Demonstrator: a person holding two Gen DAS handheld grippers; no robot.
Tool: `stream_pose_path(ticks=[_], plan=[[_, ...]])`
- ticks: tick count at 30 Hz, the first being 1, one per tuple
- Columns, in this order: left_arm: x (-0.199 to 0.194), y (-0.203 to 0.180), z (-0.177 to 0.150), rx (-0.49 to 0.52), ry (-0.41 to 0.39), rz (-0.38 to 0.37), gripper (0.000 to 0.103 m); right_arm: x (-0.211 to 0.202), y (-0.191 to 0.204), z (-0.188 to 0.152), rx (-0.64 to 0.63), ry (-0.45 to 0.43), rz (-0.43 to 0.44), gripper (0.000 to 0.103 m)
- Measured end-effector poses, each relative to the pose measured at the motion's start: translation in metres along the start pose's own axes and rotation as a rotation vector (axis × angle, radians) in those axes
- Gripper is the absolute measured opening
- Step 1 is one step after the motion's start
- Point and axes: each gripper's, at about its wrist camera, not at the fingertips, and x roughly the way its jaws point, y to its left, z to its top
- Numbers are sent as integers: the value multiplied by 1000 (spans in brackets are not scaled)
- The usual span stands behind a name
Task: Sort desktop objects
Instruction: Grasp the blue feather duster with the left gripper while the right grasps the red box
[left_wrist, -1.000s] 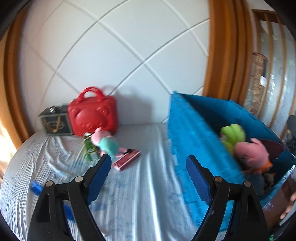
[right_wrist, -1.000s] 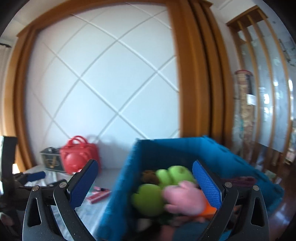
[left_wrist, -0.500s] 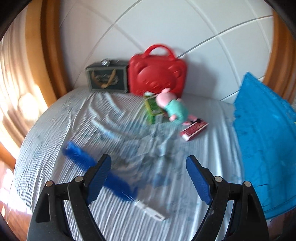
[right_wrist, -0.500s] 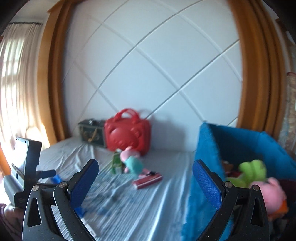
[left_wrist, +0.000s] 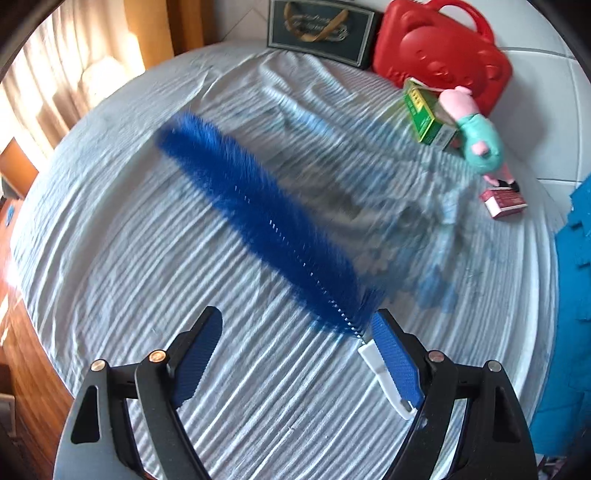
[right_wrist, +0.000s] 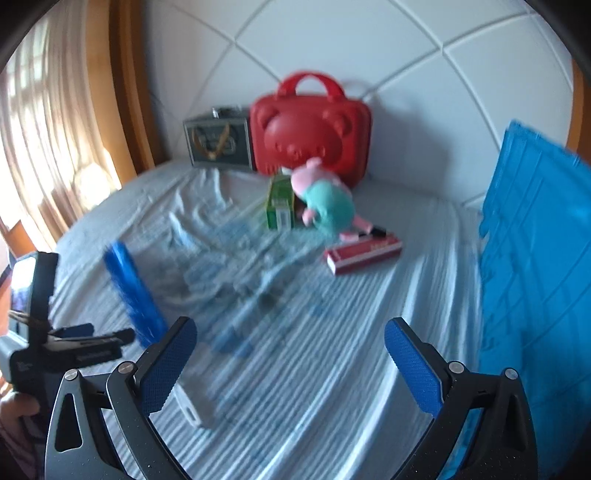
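My left gripper (left_wrist: 295, 354) stands with its jaws spread wide and nothing clamped between them. The blue bottle brush (left_wrist: 258, 218) lies on the striped cloth (left_wrist: 110, 240) directly ahead of it, bristles running away up and to the left. Its white handle (left_wrist: 380, 373) lies against the inner face of the right-hand finger; whether they actually touch, I cannot tell.

My right gripper (right_wrist: 291, 365) is likewise spread wide and holds nothing. From it, the brush appears low to the left, with my left gripper beyond it at the frame edge.

Ahead of the right gripper lie a red flat box (right_wrist: 364, 253), a pink-and-teal plush toy (right_wrist: 327, 201) and a green carton (right_wrist: 280, 206), the toy leaning on the carton. Behind them stand a red bear-face case (right_wrist: 310, 136) and a dark box (right_wrist: 218, 142). The blue bin (right_wrist: 535, 258) stands to the right.
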Motion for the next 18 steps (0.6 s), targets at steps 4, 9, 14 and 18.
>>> stream_pose_path(ticks=[4, 9, 14, 18], plan=[[22, -7, -8, -22, 9, -4, 83, 22, -10, -21, -10, 87, 44, 103], [49, -22, -7, 4, 30, 3, 83, 33, -25, -38, 2, 129, 40, 103], [59, -21, 1, 61, 5, 53, 59, 37, -46, -50, 42, 155, 1, 103], [59, -7, 12, 89, 8, 51, 36, 43, -59, -52, 99, 174, -21, 103]])
